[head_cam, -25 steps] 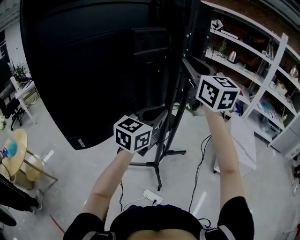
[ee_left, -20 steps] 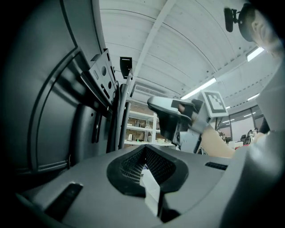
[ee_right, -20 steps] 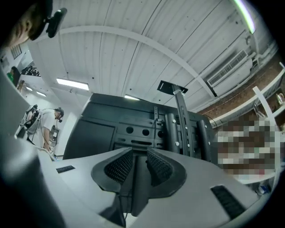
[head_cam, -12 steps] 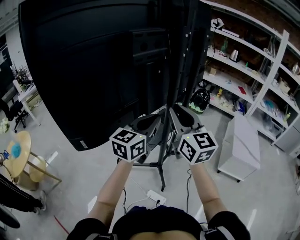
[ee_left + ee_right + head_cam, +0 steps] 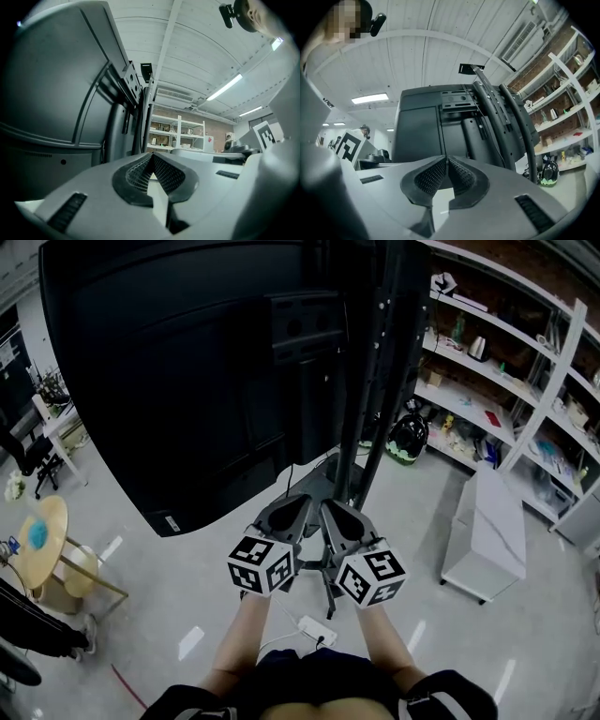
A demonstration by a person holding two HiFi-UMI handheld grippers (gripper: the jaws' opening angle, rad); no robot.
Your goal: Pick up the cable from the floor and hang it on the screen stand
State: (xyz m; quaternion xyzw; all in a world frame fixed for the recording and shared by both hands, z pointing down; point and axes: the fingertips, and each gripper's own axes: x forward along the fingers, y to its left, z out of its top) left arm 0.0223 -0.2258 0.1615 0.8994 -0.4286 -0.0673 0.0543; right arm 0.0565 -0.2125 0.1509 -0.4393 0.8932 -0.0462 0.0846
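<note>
Left gripper (image 5: 296, 504): clenched – the ribbed pads (image 5: 138, 171) are pressed together at their tips, and nothing is held between them.
Right gripper (image 5: 330, 510): likewise closed on nothing, its pads (image 5: 427, 178) meeting at the tips.
Pair: the two grippers are held side by side close to the body, the left marker cube (image 5: 262, 565) and the right marker cube (image 5: 371, 577) almost level.
Cable (image 5: 492, 138): a thin dark line is seen just ahead of the right gripper, running down the stand's uprights – its ends cannot be made out.
Screen stand (image 5: 370, 409): directly ahead of both grippers, its base legs spread on the floor beneath them.
Screen (image 5: 187, 362): large and dark, ahead and to the left gripper's side.
Power strip (image 5: 317, 631): white, on the floor below and between the two grippers.
Shelving (image 5: 506, 362): well apart, on the right gripper's side.
</note>
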